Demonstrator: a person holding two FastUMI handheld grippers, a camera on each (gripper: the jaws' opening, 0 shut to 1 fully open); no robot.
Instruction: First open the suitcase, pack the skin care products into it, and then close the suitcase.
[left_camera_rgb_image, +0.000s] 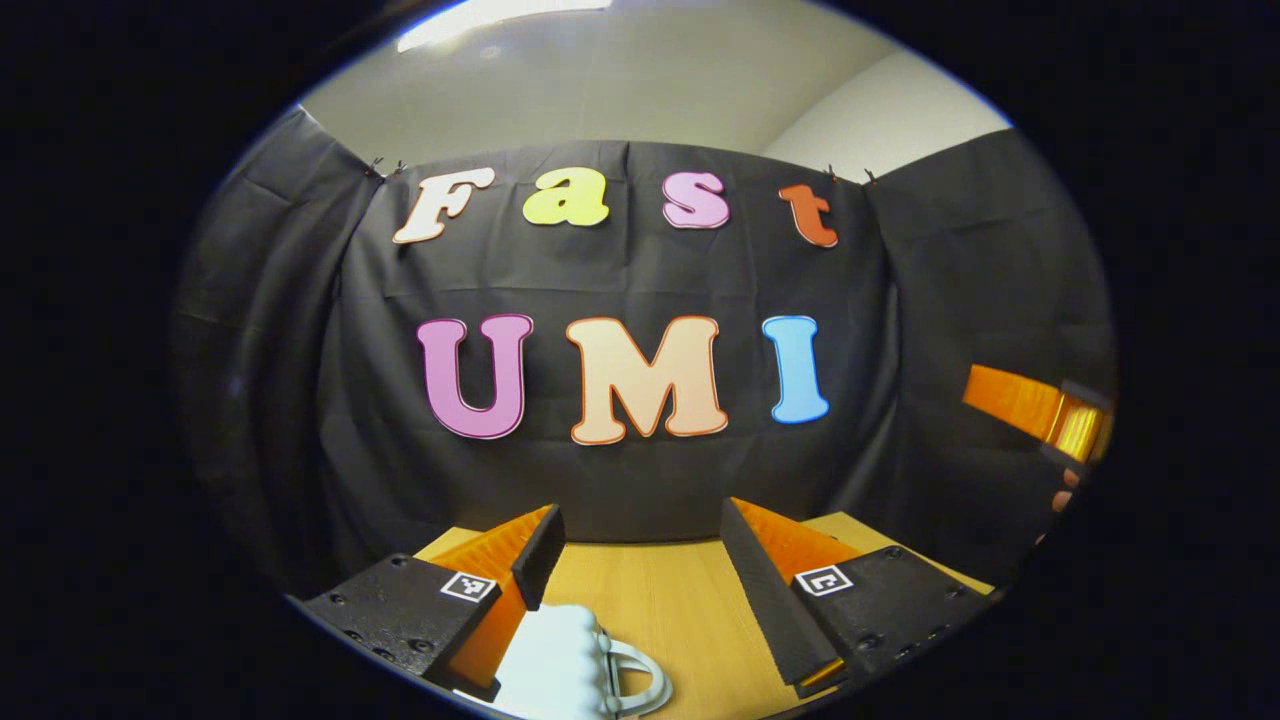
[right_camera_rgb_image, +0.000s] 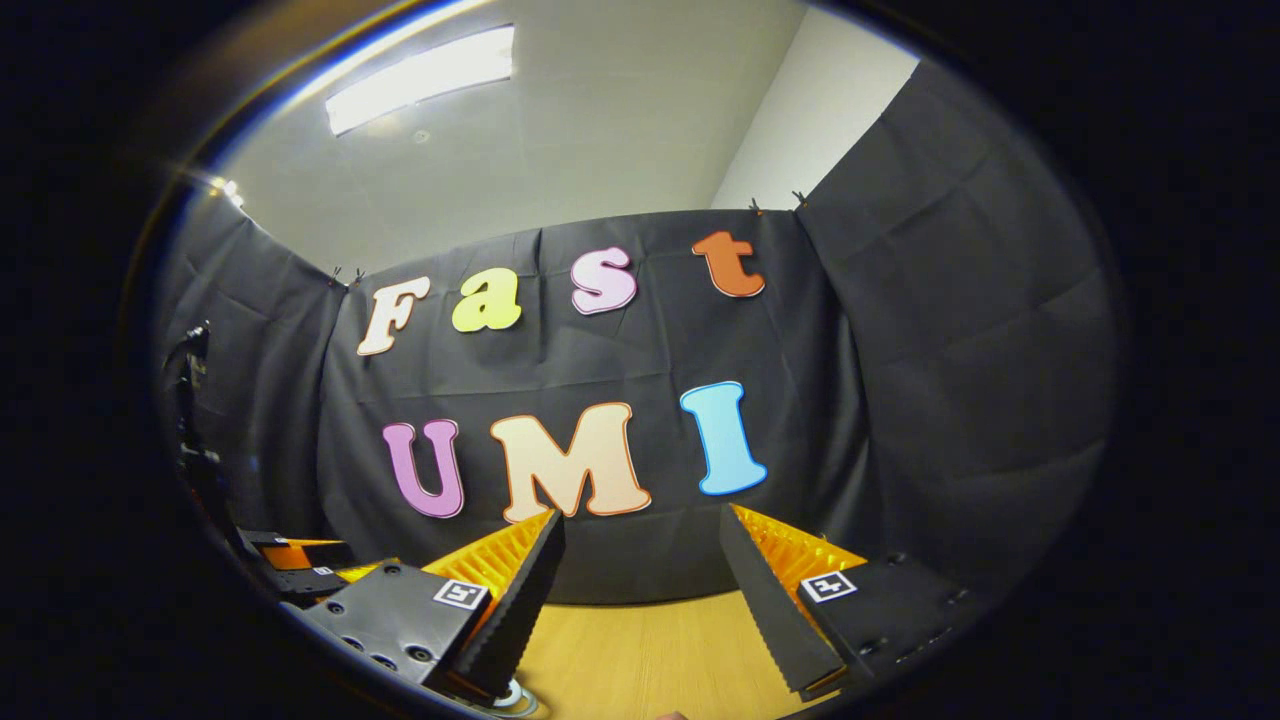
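Wooden table (left_camera_rgb_image: 680, 610) shows at the bottom of both views, light in tone, and each gripper hangs just above it. In the left gripper view, the left gripper (left_camera_rgb_image: 640, 550) has its two fingers spread wide apart, with nothing pinched between them. Just beside its left finger, at the very bottom edge, there is a white ribbed object with a pale loop handle (left_camera_rgb_image: 570, 665); it is cut off by the edge, so I cannot tell what it is, which way it points, or how its long axis lies. In the right gripper view, the right gripper (right_camera_rgb_image: 640, 560) is also spread open and holds nothing. Each gripper carries small square black-and-white marker tags (left_camera_rgb_image: 823, 579) on its body; these are patterns, not readable words. Farther off, at the right edge of the left gripper view, the other gripper (left_camera_rgb_image: 1040, 410) shows with part of a hand. Behind the table stands the black cloth wall (left_camera_rgb_image: 640, 280), and above it a pale ceiling with a long lamp (right_camera_rgb_image: 420, 75).
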